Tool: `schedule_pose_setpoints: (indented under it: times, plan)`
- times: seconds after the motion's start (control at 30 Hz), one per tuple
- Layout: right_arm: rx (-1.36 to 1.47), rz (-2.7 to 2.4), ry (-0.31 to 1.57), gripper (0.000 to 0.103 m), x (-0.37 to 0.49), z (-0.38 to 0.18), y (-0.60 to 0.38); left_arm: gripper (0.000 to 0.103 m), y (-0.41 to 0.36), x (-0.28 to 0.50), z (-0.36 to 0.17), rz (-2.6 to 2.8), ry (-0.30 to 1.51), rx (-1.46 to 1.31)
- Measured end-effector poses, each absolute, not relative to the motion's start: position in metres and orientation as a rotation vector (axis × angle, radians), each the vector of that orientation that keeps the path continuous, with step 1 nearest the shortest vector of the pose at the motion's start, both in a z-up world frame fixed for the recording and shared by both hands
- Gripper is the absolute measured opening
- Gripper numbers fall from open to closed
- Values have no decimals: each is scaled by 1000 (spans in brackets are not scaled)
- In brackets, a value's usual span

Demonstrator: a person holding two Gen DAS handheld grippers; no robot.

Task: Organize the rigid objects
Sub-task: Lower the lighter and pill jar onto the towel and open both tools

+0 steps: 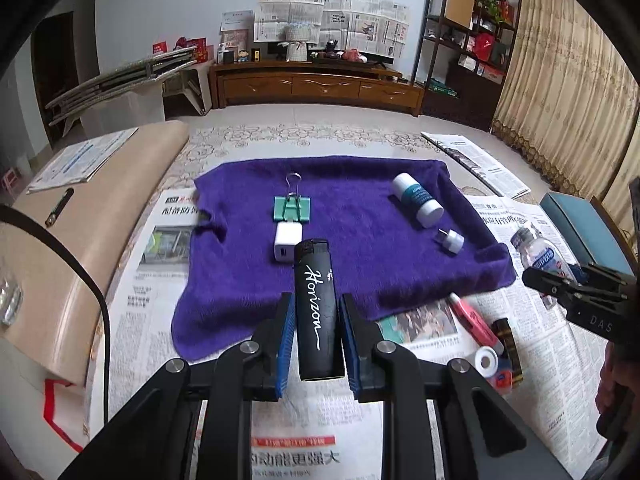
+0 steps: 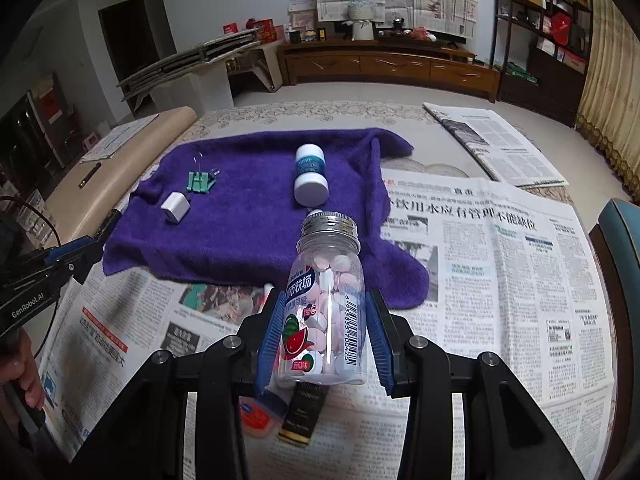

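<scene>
Carrying step: left gripper (image 1: 314, 334) pinching black lighter (image 1: 316, 312), right gripper (image 2: 326, 340) pinching candy bottle (image 2: 326, 304); next, lower each onto purple towel (image 1: 360, 264) ahead

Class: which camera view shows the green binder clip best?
The left wrist view: the green binder clip appears face-on, wire handle visible, beside the white charger. The right wrist view shows it smaller, blurrier, edge-on.

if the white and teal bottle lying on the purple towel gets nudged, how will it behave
The white and teal bottle lies on its side and looks round, so it would probably roll. The fuzzy purple towel should slow it. It looks like rigid plastic, likely light.
</scene>
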State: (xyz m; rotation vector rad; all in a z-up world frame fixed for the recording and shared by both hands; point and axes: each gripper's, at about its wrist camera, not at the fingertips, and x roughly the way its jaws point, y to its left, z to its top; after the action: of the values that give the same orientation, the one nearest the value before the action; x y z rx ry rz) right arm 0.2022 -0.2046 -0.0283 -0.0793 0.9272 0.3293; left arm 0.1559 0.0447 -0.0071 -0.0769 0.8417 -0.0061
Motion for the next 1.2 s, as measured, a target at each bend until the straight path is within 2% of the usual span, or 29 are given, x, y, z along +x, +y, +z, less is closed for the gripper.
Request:
schedule_pose_setpoints:
  times: [0.43, 1.2]
  plan:
    - [-86, 416, 931, 41, 259, -25, -151, 21, 53, 211, -17, -39, 863, -82]
    - [-197, 465, 1043, 41, 312, -82, -114, 21, 27, 278, -67, -116, 988, -8]
